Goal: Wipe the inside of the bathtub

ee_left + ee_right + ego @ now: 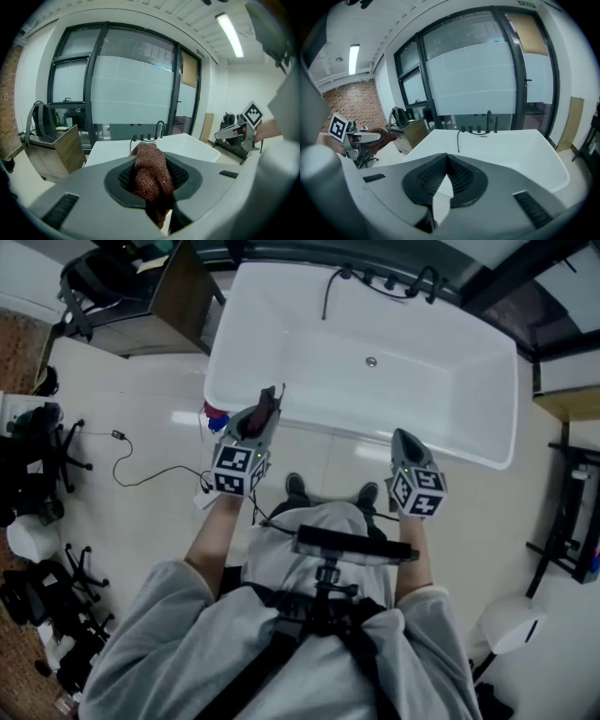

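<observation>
The left gripper (266,416) is clamped on a reddish-brown knitted cloth (151,176), which bunches up between the jaws and sticks out past them. In the head view it hangs over the near rim of the white bathtub (441,381), at about 7 o'clock of the basin. The right gripper (404,439) has its jaws together with nothing between them, just short of the rim at 5 o'clock. The cloth looks light, soft and floppy, so a pinch through its folded middle seems right. The tub's glossy wall is probably slick, so firm pressure would help.
</observation>
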{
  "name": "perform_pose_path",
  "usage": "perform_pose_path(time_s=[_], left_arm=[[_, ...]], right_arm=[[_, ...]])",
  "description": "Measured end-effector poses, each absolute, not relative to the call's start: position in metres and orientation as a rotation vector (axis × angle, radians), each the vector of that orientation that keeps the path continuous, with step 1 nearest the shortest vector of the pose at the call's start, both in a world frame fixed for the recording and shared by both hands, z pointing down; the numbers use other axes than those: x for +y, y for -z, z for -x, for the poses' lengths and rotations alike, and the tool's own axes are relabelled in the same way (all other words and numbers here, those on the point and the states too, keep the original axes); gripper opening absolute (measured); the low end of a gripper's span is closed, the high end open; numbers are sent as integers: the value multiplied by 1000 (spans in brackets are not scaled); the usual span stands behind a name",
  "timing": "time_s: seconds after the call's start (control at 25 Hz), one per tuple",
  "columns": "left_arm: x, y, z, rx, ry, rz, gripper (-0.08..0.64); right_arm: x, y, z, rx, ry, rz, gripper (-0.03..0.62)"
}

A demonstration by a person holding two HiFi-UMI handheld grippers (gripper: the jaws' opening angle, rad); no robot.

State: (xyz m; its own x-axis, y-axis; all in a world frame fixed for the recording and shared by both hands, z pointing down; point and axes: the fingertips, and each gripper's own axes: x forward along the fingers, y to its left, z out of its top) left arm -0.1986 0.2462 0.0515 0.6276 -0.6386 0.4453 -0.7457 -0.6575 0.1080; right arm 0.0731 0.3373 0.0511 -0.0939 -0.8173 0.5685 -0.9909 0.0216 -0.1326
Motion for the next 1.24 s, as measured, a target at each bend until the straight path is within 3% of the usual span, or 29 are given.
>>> perform_pose_path(time_s=[0.6, 1.24], left_arm=[[308, -18, 133, -1319, -530, -2464, 95], [327, -11, 122, -1313, -536, -2471, 95]], right_arm=[[391, -41, -168, -2062, -711, -1739, 5], [402, -37, -171, -2089, -688, -1745, 5]])
